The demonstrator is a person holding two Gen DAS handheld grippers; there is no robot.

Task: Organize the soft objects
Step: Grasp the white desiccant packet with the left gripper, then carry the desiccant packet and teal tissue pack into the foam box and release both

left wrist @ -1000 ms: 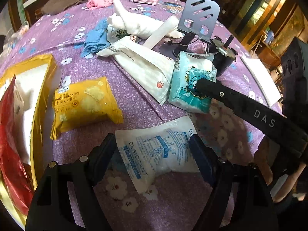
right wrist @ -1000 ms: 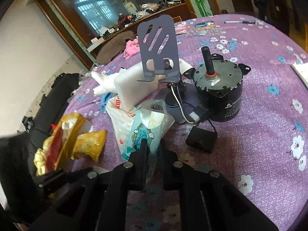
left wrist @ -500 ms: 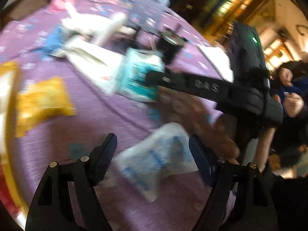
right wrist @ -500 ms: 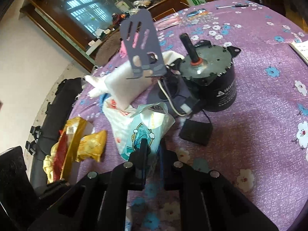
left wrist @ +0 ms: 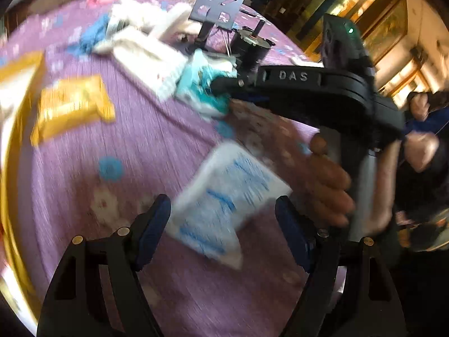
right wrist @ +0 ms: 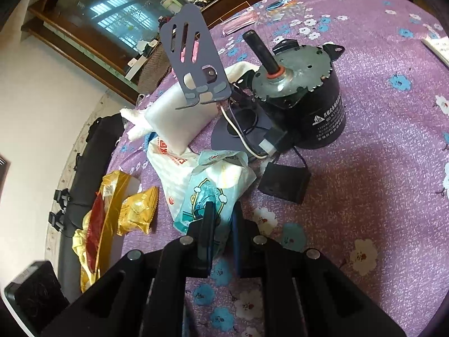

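In the left wrist view my left gripper (left wrist: 223, 221) is open, its jaws on either side of a white desiccant packet (left wrist: 224, 205) with blue print that lies on the purple cloth; the view is blurred. My right gripper (right wrist: 221, 219) is shut on the near end of a teal and white tissue pack (right wrist: 213, 188), which also shows in the left wrist view (left wrist: 202, 90) under the right gripper (left wrist: 224, 84). A yellow cracker packet (left wrist: 73, 106) lies to the left.
A black motor (right wrist: 306, 95), a grey phone stand (right wrist: 193, 59) and a small black box (right wrist: 283, 179) stand behind the tissue pack. A white plastic bag (right wrist: 168, 168), white cloths (right wrist: 179, 118) and a gold and red bag (right wrist: 95, 219) lie to the left.
The left gripper has swung so the desiccant packet now lies tilted between its jaws. The right gripper has stayed shut on the tissue pack and tilted its view.
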